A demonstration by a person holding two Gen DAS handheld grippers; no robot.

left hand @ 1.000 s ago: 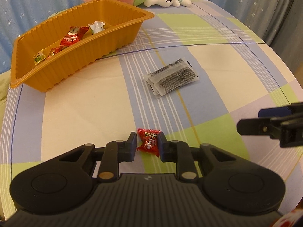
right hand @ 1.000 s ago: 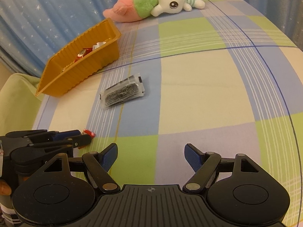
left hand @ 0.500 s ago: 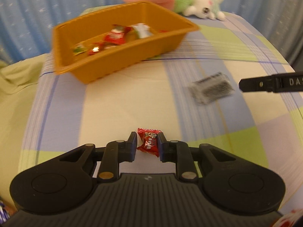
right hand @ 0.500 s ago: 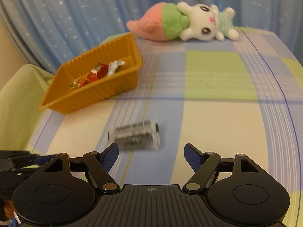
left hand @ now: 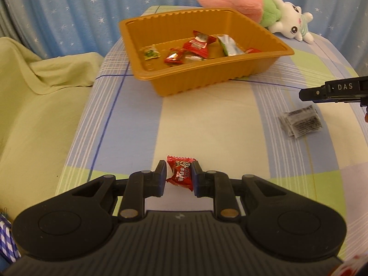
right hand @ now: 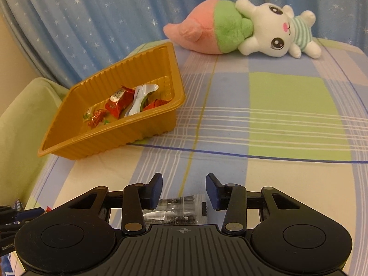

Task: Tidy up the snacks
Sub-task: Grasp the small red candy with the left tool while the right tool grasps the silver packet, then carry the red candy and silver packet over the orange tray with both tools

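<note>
My left gripper (left hand: 178,174) is shut on a red candy (left hand: 181,172) and holds it above the checked cloth, short of the orange tray (left hand: 220,78). The tray holds several wrapped snacks (left hand: 197,44). It also shows in the right wrist view (right hand: 110,142). My right gripper (right hand: 184,189) is open, its fingers on either side of a clear packet with black print (right hand: 181,209) that lies on the cloth. The same packet (left hand: 300,123) shows at the right of the left wrist view, under the right gripper's finger (left hand: 333,90).
A plush rabbit with a pink and green body (right hand: 241,30) lies at the back of the table. A green blanket (left hand: 34,105) drapes off the left side. A blue starred curtain (right hand: 103,18) hangs behind. The checked cloth (right hand: 287,119) spreads right of the tray.
My left gripper has carried the red candy up and turned toward the tray. My right gripper has moved forward over the clear packet and narrowed its opening around it.
</note>
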